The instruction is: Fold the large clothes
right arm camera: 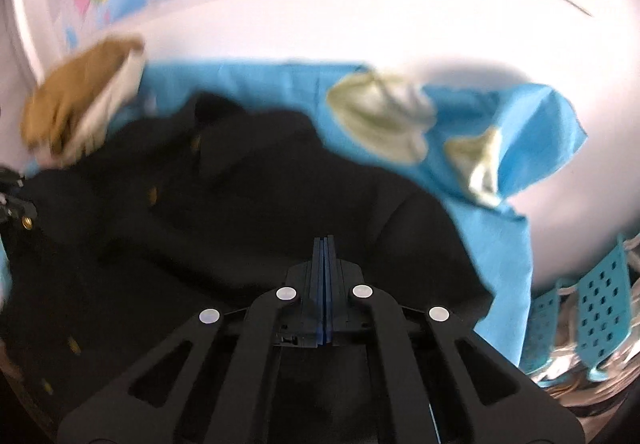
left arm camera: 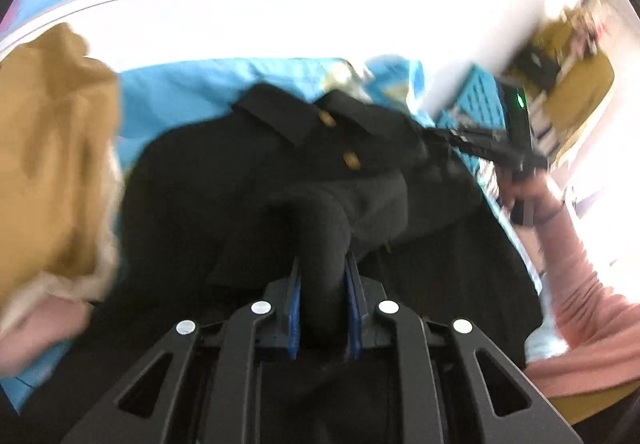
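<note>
On the blue sheet (right arm camera: pixel 496 244) in front of me the black coat (left arm camera: pixel 224 180) lies spread but rumpled, collar (left arm camera: pixel 280 120) and gold buttons facing up, so I judge the fold barely begun. My left gripper (left arm camera: pixel 322 268) is clamped on a thick roll of the coat's dark cloth, probably a sleeve, bunched between the blue pads (left arm camera: pixel 295 308). My right gripper (right arm camera: pixel 325 256) is clenched with its pads pressed flat together just over the coat's right side; I see no cloth caught in it, though a thin edge could be hidden. A tan garment (left arm camera: pixel 52 148) sits heaped at the left, beside the coat. Both sleeves and the body remain to be laid flat and folded.
</note>
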{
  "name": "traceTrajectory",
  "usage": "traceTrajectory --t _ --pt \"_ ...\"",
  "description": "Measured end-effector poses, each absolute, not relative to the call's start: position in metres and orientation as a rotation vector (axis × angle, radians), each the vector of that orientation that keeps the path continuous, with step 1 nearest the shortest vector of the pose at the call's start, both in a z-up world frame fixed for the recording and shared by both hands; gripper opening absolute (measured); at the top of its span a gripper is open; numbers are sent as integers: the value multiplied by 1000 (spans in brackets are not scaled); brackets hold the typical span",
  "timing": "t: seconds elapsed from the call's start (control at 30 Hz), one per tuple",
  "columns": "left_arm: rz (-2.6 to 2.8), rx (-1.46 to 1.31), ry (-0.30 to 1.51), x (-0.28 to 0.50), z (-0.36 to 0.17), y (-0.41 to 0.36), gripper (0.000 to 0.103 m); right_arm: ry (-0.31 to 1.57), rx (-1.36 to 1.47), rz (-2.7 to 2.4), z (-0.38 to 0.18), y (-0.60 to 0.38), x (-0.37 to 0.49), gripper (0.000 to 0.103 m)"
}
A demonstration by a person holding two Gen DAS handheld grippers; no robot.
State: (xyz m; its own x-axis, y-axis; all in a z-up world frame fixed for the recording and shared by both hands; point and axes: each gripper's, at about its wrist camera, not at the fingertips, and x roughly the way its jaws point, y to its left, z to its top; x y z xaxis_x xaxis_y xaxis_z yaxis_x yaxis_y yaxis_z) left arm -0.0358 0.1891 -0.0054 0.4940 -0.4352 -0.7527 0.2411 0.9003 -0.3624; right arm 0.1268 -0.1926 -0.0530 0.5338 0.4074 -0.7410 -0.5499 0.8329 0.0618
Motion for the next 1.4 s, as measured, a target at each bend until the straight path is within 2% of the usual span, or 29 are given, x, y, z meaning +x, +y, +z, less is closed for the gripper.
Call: traceTrajectory --t 0.1,0.17,0.2,0.27,0.3,0.43,0.5,0.53,0.57,0.6,0.63,0.67,0.73,0.87,0.9,0.93,0.97,1.0,1.03,1.07,1.13,1.23,1.27,1.3,1.33,1.37,1.4 --pt "-291 -217 983 -14 1 210 36 854 -150 578 -53 -192 141 1" --pt "-259 -216 1008 -6 -1 216 47 879 -109 653 -55 -191 139 9" --pt "-240 -202 1013 -3 -2 218 49 869 -123 676 -54 -189 132 15" --pt "-219 -170 1027 -1 -3 217 56 826 -177 718 -52 -181 113 65" --pt "-225 -166 1032 0 -4 217 58 814 -208 745 -51 -177 105 69" --pt "-234 -143 1035 6 -4 214 71 798 -393 790 -62 -151 86 74" --pt "-222 -127 1040 12 -6 210 71 804 -453 762 -69 -141 89 68" --pt "-223 -114 1040 13 -6 208 70 828 -424 782 -71 -139 95 42" --pt "-226 -110 1039 14 -6 205 63 861 -369 805 -71 -139 104 14" --pt "-230 -112 1039 16 -5 205 56 866 -339 794 -69 -140 110 10" --pt "-231 -122 1046 20 -3 205 42 865 -303 790 -66 -141 116 9" --pt "-222 -126 1050 24 -4 204 39 861 -264 780 -62 -143 124 9" --pt "-159 -129 1057 33 -2 207 44 870 -209 735 -58 -145 137 9" --pt "-89 -97 1077 41 -5 203 58 935 -124 617 -68 -147 161 12" --pt "-88 -96 1079 41 -5 202 60 944 -126 561 -71 -149 164 17" --pt "-108 -105 1082 39 -6 201 68 943 -120 530 -70 -151 163 43" --pt "-125 -111 1084 38 -7 200 75 920 -100 527 -65 -155 159 64" --pt "-140 -115 1084 32 -6 198 76 857 -67 576 -53 -160 144 69" --pt "-151 -108 1078 27 -4 196 80 807 -69 620 -43 -163 129 71" --pt "-168 -92 1067 20 -2 194 90 771 -94 666 -35 -162 112 72" --pt "-210 -58 1017 4 5 190 92 726 -203 803 -27 -147 69 71" --pt "-253 -65 1038 0 0 188 90 736 -401 896 -41 -112 30 69" --pt "-249 -60 1047 3 -5 187 76 743 -466 886 -52 -98 25 68" --pt "-236 -55 1066 8 -11 185 67 747 -510 868 -60 -89 24 67" --pt "-230 -68 1086 11 -15 185 52 753 -558 833 -70 -82 24 60" --pt "-220 -97 1104 17 -20 188 36 766 -608 786 -81 -75 28 44" --pt "-222 -121 1110 19 -23 190 29 778 -611 779 -85 -73 32 36"
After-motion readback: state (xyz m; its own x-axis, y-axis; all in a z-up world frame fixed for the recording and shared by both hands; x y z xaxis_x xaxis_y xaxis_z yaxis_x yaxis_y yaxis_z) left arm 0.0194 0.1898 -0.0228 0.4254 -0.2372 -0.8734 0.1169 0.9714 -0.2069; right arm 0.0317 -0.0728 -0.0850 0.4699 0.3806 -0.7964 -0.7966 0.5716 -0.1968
